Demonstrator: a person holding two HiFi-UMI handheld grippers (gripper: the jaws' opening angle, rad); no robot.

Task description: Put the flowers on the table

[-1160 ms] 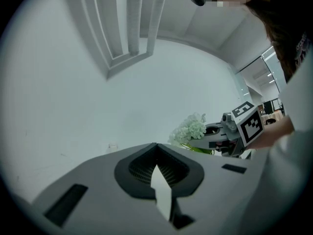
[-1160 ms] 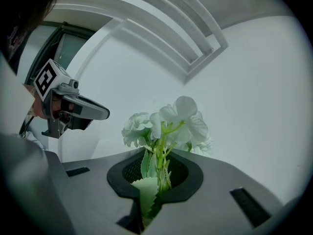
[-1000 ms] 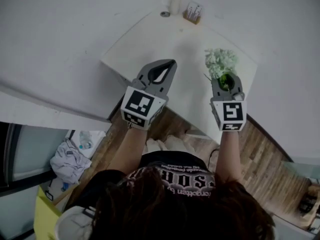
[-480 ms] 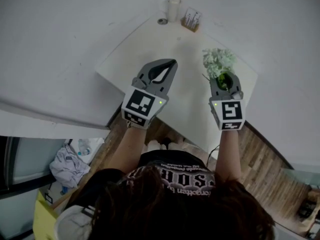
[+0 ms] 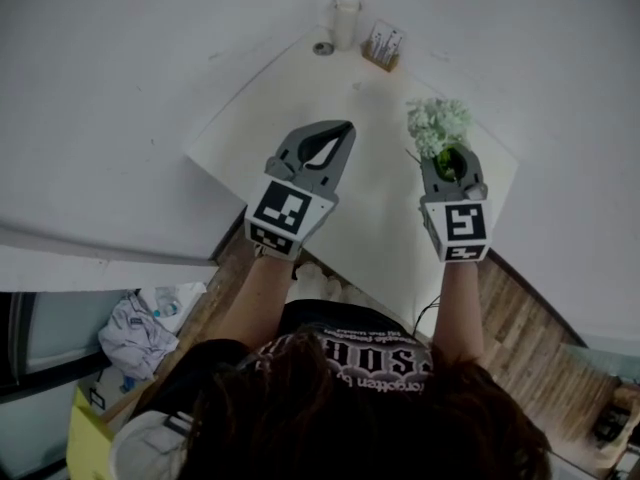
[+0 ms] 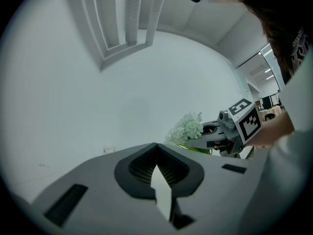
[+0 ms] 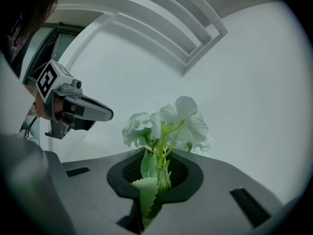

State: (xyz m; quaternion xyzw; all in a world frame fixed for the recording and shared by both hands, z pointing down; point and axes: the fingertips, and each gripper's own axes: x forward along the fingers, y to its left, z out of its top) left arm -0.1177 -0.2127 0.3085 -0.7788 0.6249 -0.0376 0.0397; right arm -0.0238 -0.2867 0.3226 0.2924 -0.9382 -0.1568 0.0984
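R gripper (image 5: 447, 153) jaws squeezed tight on green stems of white flowers (image 5: 440, 123), above the bench (image 5: 290, 98). L gripper (image 5: 343, 128) jaws pressed together, nothing inside.

My head view is dim and grey, the light soft and even, with no hard shadows or glare on the white table (image 5: 290, 98), whose edges barely stand out from the pale surroundings. The lower corners fall darker, and straight lines bow toward the frame's rim. My two gripper views are brighter round fisheye pictures with black corners; my own jaws, close to the lens, look soft, while the flowers (image 7: 186, 124) come out fairly sharp, their far petals washed pale against the white background
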